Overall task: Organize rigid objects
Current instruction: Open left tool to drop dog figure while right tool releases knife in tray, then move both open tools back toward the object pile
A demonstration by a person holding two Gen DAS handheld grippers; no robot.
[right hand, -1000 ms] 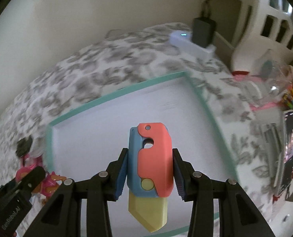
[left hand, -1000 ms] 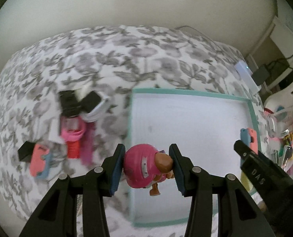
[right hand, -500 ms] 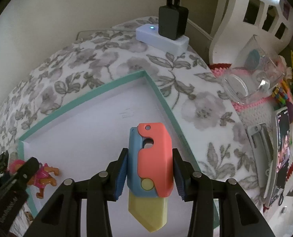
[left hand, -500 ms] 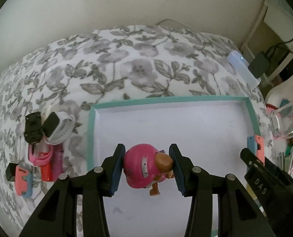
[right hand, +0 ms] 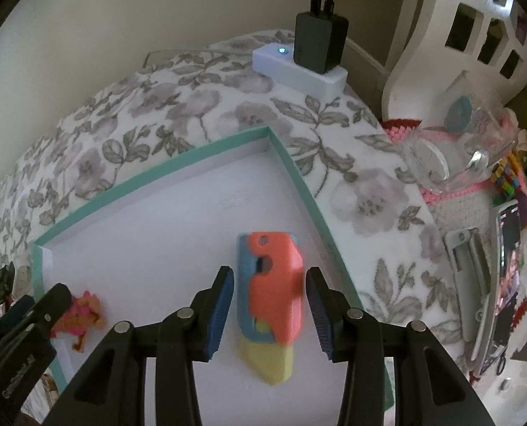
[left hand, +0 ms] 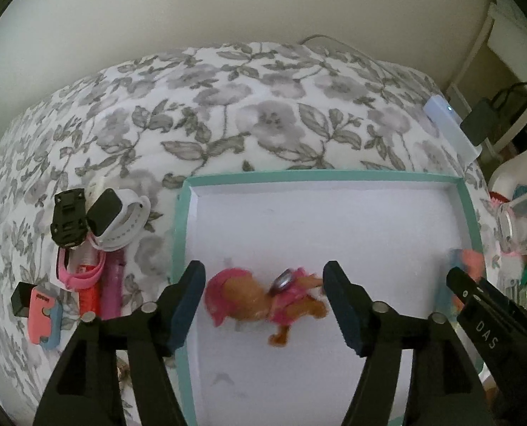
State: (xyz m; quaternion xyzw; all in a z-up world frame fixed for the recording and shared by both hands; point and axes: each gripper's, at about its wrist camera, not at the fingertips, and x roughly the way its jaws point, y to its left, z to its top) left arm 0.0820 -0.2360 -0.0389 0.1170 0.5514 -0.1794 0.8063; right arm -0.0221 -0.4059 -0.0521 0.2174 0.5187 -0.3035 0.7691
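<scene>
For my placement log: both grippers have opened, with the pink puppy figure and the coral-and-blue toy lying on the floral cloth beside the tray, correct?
Not quite. Both the left gripper and right gripper are open, but the pink puppy figure and coral-and-blue toy lie inside the tray, as both wrist views show.

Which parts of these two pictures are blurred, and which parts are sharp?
Left wrist view: the pink dog figure is smeared by motion; the left gripper fingers and the black toy car are sharp. Right wrist view: the toy knife is slightly blurred; the charger is crisp.
</scene>
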